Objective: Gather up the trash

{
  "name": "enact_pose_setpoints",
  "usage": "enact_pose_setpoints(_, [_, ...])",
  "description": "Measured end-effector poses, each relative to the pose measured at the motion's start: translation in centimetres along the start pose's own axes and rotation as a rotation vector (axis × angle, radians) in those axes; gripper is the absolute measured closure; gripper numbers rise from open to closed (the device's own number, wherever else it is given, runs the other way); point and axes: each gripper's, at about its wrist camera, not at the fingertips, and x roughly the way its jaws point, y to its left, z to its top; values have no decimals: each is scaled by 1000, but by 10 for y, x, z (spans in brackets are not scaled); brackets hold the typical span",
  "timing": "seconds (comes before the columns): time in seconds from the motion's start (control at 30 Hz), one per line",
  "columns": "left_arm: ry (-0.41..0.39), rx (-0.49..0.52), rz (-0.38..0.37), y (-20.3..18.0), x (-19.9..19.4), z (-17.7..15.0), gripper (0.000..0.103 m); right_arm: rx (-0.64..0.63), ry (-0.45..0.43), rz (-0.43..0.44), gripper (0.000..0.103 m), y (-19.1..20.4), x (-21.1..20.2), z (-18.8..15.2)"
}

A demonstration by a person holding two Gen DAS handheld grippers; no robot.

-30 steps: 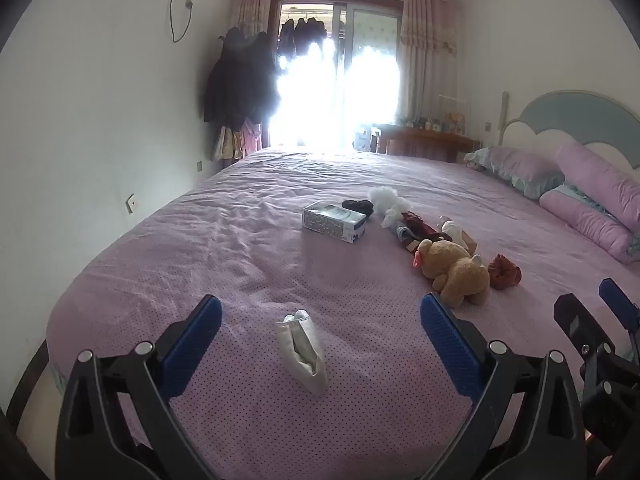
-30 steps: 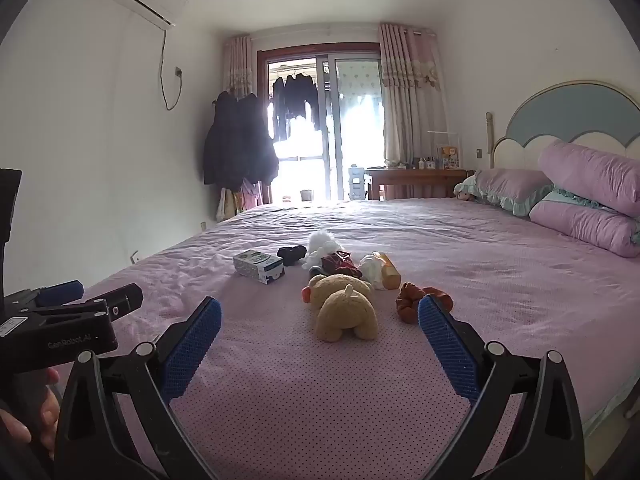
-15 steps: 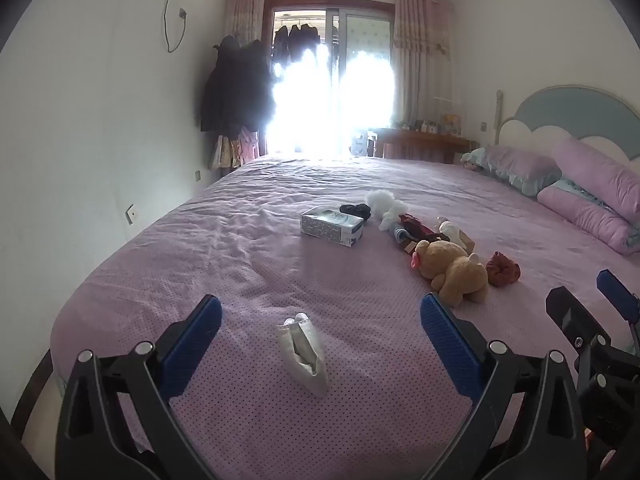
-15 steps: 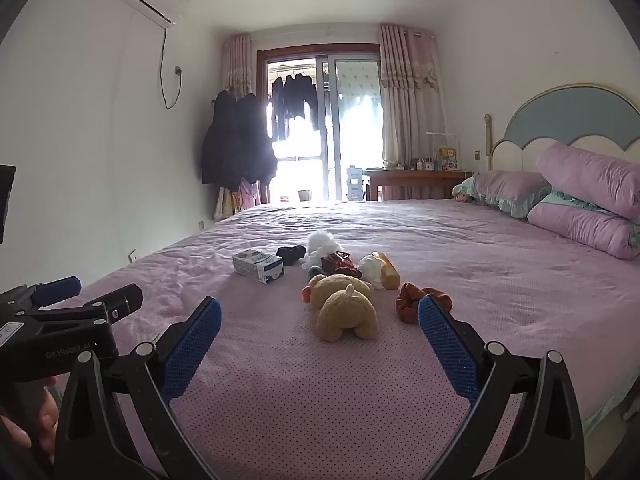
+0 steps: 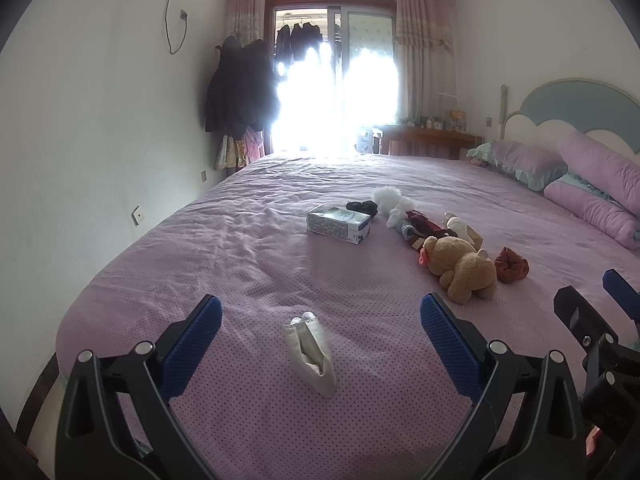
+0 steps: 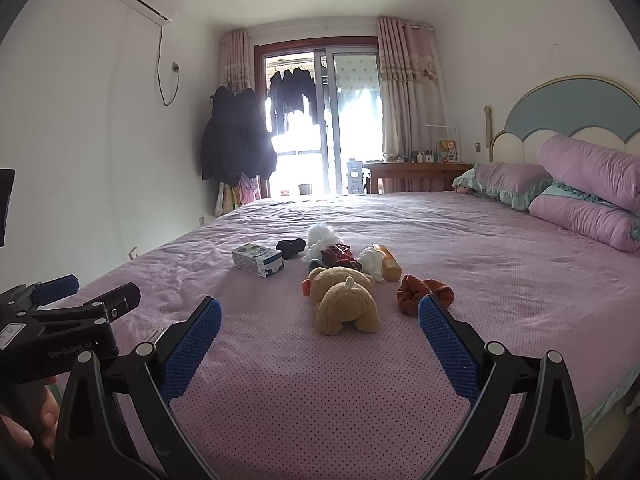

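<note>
A bedroom with a wide bed (image 5: 248, 264) under a pink dotted cover. Mid-bed lie a tan teddy bear (image 6: 344, 298), a tissue box (image 5: 338, 224) and small crumpled items. The left gripper (image 5: 320, 336) and right gripper (image 6: 319, 330) both gape wide, empty. A white folded wrapper (image 5: 310, 346) lies between the left gripper's fingers.

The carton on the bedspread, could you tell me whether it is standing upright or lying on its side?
Lying on its side. The carton rests with a long face flat on the bedspread, its printed end facing the camera; the right wrist view shows the same.
</note>
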Motion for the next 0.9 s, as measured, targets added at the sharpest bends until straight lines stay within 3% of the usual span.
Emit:
enact_pose_setpoints(0.63, [-4,18,-14,-7,2,-7,4,-15,-15,-4,8,-1,-3,1])
enact_pose_setpoints(0.9, [45,7,-19,-5,17,-14,4,-10,12,-3,8,-1,7,-4])
